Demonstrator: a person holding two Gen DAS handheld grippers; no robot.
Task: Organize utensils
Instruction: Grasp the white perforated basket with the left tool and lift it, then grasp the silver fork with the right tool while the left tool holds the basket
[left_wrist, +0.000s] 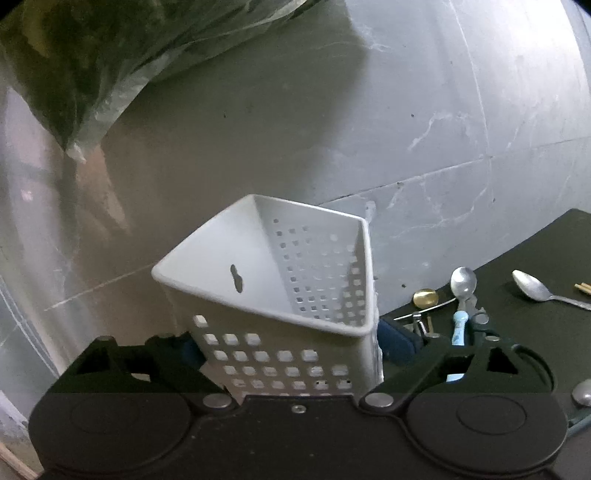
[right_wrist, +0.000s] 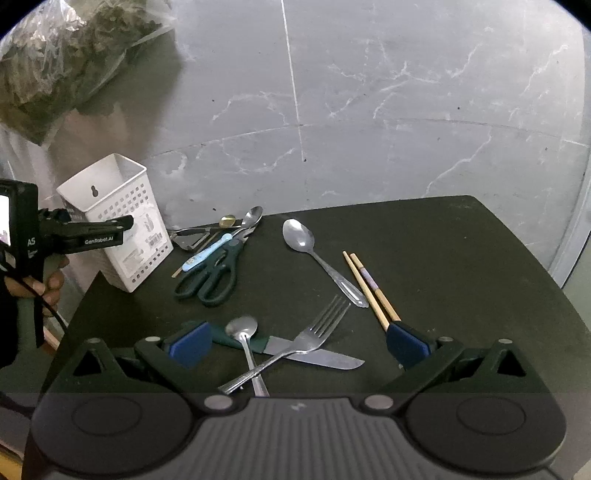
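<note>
Holder (left_wrist: 266, 280) is empty inside, as far as left wrist view shows; no utensil sorted yet, so task looks barely begun. Holder sits tilted at worktop (right_wrist: 461, 258) left edge, between the pads of the left claw (left_wrist: 288, 347); pads look pressed on its perforated walls, i.e. gripped approx. half open. Right claw (right_wrist: 299, 345) is wide open, holds nothing, and hovers over the near pile: small spoon (right_wrist: 242, 328), fork (right_wrist: 306, 339), knife (right_wrist: 314, 356), crossed. Left to sort: those three, big spoon (right_wrist: 306, 243), chopsticks (right_wrist: 369, 284), scissors (right_wrist: 214, 273), plus a cluster beside the holder incl. blue-handled spoon (right_wrist: 207, 256); rest of it too small to ID.
</note>
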